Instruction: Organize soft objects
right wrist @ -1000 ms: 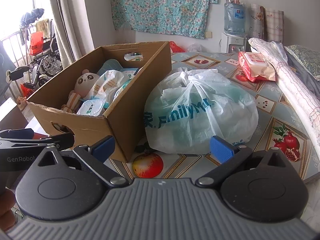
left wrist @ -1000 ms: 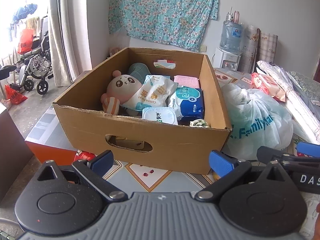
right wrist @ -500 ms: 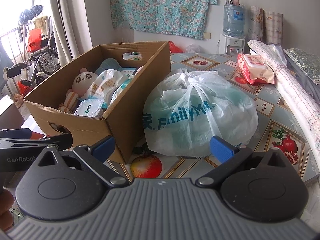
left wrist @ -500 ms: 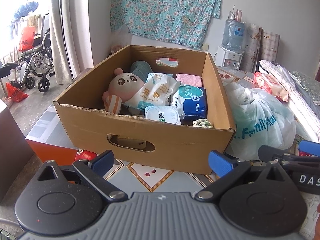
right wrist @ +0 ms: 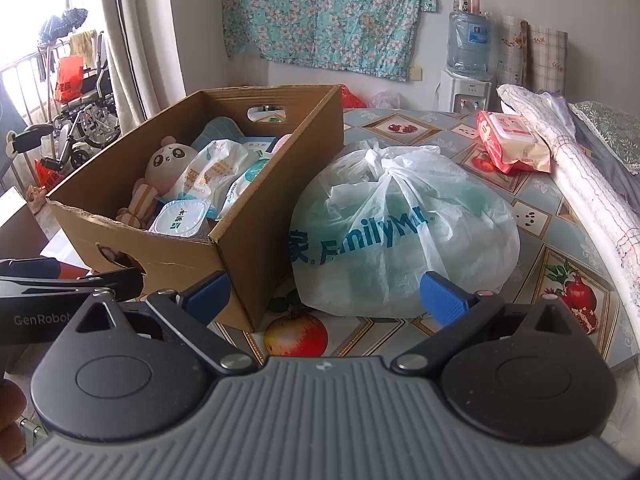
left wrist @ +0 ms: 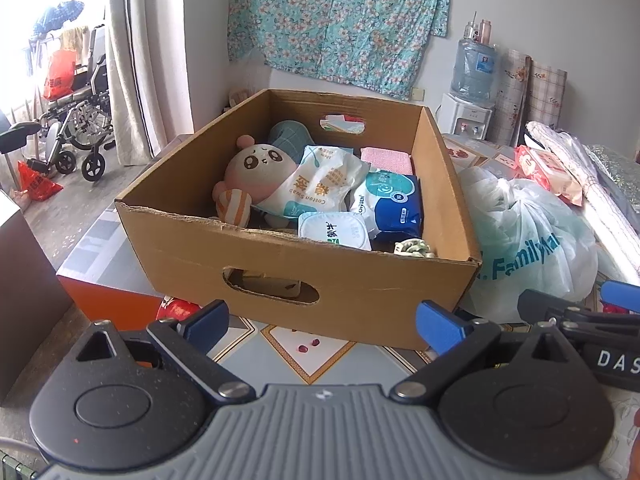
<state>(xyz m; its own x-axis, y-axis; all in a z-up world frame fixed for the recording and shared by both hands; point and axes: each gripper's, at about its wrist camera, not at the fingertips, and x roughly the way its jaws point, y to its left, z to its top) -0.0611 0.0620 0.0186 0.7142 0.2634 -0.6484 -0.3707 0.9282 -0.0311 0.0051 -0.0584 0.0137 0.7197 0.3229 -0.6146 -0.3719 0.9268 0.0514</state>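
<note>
On the table (right wrist: 532, 216), one cardboard box (left wrist: 280, 268), one tied bag (right wrist: 400, 236), perhaps six soft items.

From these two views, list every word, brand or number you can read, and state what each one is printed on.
"FamilyMart", partly creased: white plastic bag.
"Cotton Swab": white pouch in the cardboard box.
"GenRobot": left gripper body, seen from the right wrist.
"DAS", cut off: right gripper body, seen from the left wrist.
Too small or blurred: blue-and-white pack, round lidded tub, red wipes pack, water bottle label.
</note>
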